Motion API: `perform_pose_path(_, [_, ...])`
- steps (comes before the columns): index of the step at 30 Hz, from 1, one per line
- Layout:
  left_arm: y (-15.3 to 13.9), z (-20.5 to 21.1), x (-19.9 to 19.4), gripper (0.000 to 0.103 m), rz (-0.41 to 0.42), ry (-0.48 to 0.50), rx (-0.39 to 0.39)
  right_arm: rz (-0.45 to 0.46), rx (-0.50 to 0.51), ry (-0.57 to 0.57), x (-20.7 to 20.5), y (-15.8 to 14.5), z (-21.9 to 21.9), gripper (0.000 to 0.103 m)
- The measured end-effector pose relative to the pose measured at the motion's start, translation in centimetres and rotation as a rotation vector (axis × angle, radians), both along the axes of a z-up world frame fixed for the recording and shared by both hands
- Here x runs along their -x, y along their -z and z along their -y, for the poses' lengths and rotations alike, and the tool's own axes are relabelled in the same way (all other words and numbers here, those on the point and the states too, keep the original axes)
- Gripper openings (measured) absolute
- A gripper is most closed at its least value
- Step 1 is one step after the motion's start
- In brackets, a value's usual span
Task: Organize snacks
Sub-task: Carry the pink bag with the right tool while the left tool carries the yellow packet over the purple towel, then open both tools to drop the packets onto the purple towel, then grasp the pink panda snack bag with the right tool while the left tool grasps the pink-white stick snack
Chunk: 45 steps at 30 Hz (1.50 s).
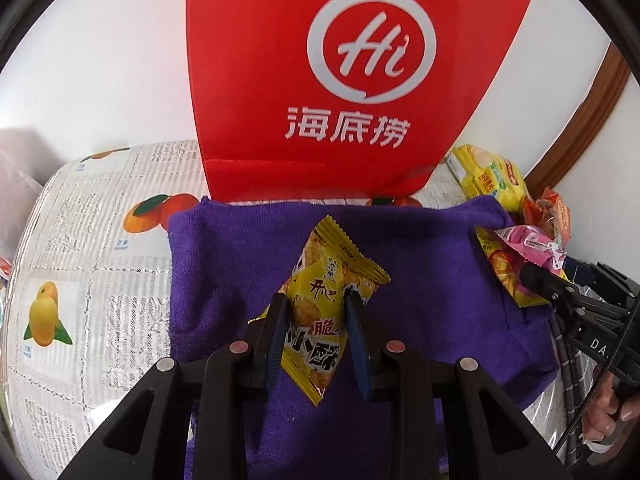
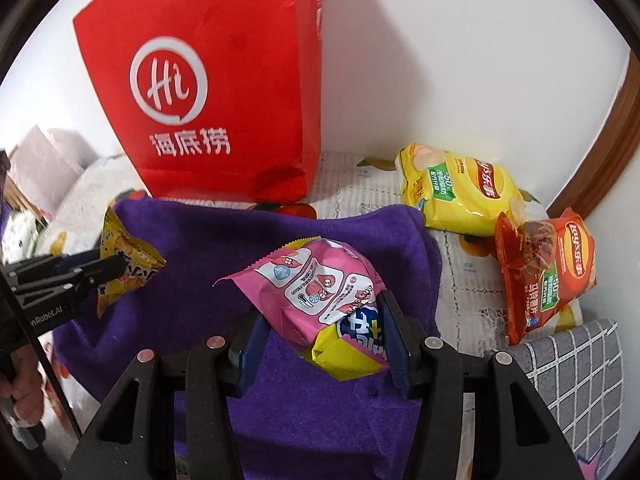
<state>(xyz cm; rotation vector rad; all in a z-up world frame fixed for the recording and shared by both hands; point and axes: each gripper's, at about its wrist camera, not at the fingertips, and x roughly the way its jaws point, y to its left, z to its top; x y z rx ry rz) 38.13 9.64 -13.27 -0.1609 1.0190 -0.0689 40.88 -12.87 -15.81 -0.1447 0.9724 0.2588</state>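
Two hand-held grippers each pinch a snack above the purple towel [image 1: 420,248]: the left hand-held gripper [image 1: 316,312] clamps a yellow packet [image 1: 320,304], the right hand-held gripper [image 2: 320,320] a pink packet [image 2: 320,284], probably bound for the red bag [image 2: 224,100] at the far side. Only the right view shows two chip bags [image 2: 460,192] far right on the desk [image 1: 80,240].

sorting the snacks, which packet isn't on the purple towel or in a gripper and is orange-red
The orange-red chip bag, lying on the patterned tablecloth at the far right. The yellow chip bag beside it is also off the purple towel.
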Motion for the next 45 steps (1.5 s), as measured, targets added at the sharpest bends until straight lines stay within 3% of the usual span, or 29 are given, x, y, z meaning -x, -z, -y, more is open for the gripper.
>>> perform_pose_path(10, [0.6,0.2,-0.2,0.028,-0.016,-0.005,-0.009,-0.008,0.060,-0.053,0.3,0.6,-1.0,0.058])
perform_pose_path(15, [0.6,0.2,-0.3,0.028,-0.015,0.000,-0.007,-0.039,0.022,-0.065,0.4,0.4,-1.1,0.074])
perform_pose_path(19, [0.7,0.2,-0.5,0.029,-0.025,0.008,0.004,0.004,0.000,-0.087,1.2,-0.8,-1.4,0.083])
perform_pose_path(20, [0.6,0.2,-0.4,0.030,-0.023,0.010,0.007,0.024,-0.001,-0.089,1.5,-1.3,-1.4,0.084])
perform_pose_path(22, [0.3,0.3,-0.3,0.050,-0.007,0.020,0.008,0.054,-0.011,-0.091,2.0,-2.1,-1.4,0.084])
perform_pose_path(25, [-0.7,0.7,0.1,0.060,0.038,0.025,-0.004,0.085,-0.045,-0.087,2.5,-3.2,-1.3,0.084])
perform_pose_path(29, [-1.7,0.7,0.6,0.062,0.070,0.027,0.014,0.127,-0.079,-0.080,3.1,-4.5,-1.3,0.084])
perform_pose_path(34, [-2.9,0.8,1.2,0.062,0.085,0.016,0.012,0.187,-0.023,-0.024,4.2,-5.7,-1.1,0.084])
perform_pose_path(41, [-6.2,1.3,3.9,0.062,0.159,0.021,-0.005,0.102,-0.109,-0.047,8.1,-6.1,-0.4,0.084])
perform_pose_path(45, [-6.7,0.6,6.2,0.062,0.154,-0.002,-0.031,0.067,-0.153,-0.056,12.0,-5.0,0.0,0.084])
